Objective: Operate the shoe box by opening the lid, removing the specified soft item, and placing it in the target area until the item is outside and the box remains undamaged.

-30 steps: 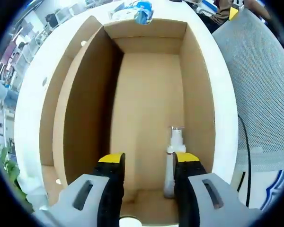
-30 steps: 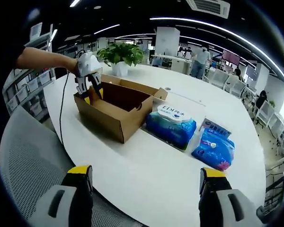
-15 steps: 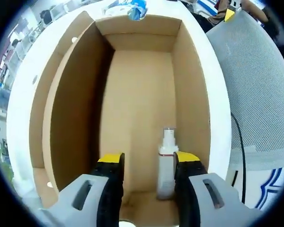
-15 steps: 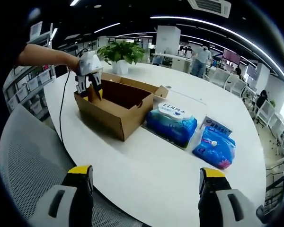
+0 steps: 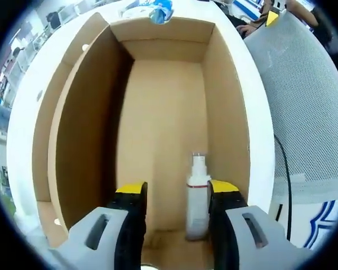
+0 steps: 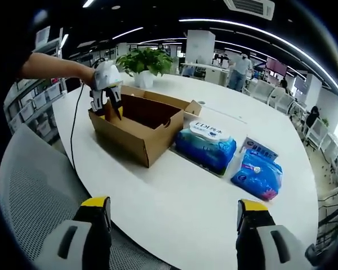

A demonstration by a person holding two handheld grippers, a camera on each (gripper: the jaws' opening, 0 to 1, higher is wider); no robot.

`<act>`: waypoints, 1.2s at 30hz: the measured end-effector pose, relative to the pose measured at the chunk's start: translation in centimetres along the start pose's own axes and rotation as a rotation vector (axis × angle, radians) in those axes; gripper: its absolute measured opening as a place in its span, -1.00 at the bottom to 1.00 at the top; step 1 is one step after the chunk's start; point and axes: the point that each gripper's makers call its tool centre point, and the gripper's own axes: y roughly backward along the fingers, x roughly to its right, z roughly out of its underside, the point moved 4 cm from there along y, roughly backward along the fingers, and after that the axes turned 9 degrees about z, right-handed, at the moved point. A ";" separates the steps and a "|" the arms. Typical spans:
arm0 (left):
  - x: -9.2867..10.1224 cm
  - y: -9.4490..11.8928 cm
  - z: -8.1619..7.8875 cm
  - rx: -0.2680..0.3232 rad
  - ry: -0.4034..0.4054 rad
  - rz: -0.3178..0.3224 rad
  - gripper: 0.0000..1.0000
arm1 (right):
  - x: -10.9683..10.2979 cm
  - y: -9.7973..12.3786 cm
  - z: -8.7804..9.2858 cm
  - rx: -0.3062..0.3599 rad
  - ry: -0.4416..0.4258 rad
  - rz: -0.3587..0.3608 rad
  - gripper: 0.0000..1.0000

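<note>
I see a wide office around a big white round desk (image 6: 174, 202), with ceiling light strips, rows of other desks and a few people far off. A grey mesh chair back (image 6: 28, 197) stands at the desk's near edge in the right gripper view, and it also runs along the right of the left gripper view (image 5: 304, 107).

On the desk sits the open brown shoe box (image 6: 138, 126), its lid folded out flat on the far side. Beside the box lies a blue pack of wipes (image 6: 205, 147), and further right a smaller blue packet (image 6: 258, 173). A potted plant (image 6: 143, 64) stands behind the box.

My left gripper (image 6: 106, 90) reaches from the person's outstretched arm down into the near-left end of the box, jaws pointing downward. From its own camera I look straight into the box (image 5: 169, 112): the cardboard floor and four walls, with a small white spray bottle (image 5: 197, 197) lying on the bottom by the right wall. The left gripper (image 5: 176, 194) has its jaws apart; the bottle lies just inside the right jaw, close to it, and I cannot tell whether they touch. Nothing is gripped.

My right gripper (image 6: 173, 211) hovers low over the near edge of the desk, well apart from the box, its jaws spread wide with nothing between them.
</note>
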 end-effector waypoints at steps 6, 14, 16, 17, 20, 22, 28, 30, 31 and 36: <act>0.0 0.3 -0.1 0.007 0.008 -0.021 -0.17 | 0.1 -0.1 0.0 0.001 0.000 -0.001 0.85; 0.4 0.4 -0.3 0.006 0.010 -0.013 -0.16 | 0.0 -0.1 0.0 0.000 0.001 -0.002 0.85; 0.5 0.5 -0.6 0.022 0.021 -0.008 -0.15 | 0.0 -0.1 0.0 -0.001 0.001 -0.002 0.85; 0.5 0.6 -0.7 0.031 0.026 -0.007 -0.15 | 0.0 -0.1 0.0 -0.002 0.001 -0.001 0.85; 0.5 0.6 -1.1 0.050 0.041 -0.001 -0.13 | 0.0 -0.1 0.1 -0.003 0.001 -0.002 0.85; 0.6 0.5 -1.2 0.046 0.040 0.008 -0.12 | 0.0 -0.1 0.1 -0.005 0.003 -0.001 0.85; 1.1 -0.4 -1.2 0.034 0.028 0.017 -0.14 | 0.1 -0.1 0.2 -0.008 0.003 0.004 0.85; 0.8 -0.6 -0.9 0.034 0.028 0.022 -0.14 | 0.1 -0.1 0.2 -0.010 0.003 0.005 0.85; 0.8 -0.4 -1.0 0.033 0.025 0.018 -0.14 | 0.1 -0.1 0.3 -0.010 0.003 0.005 0.85; 0.5 -0.3 -1.1 0.034 0.015 0.006 -0.13 | 0.0 -0.2 0.3 -0.011 0.007 0.003 0.84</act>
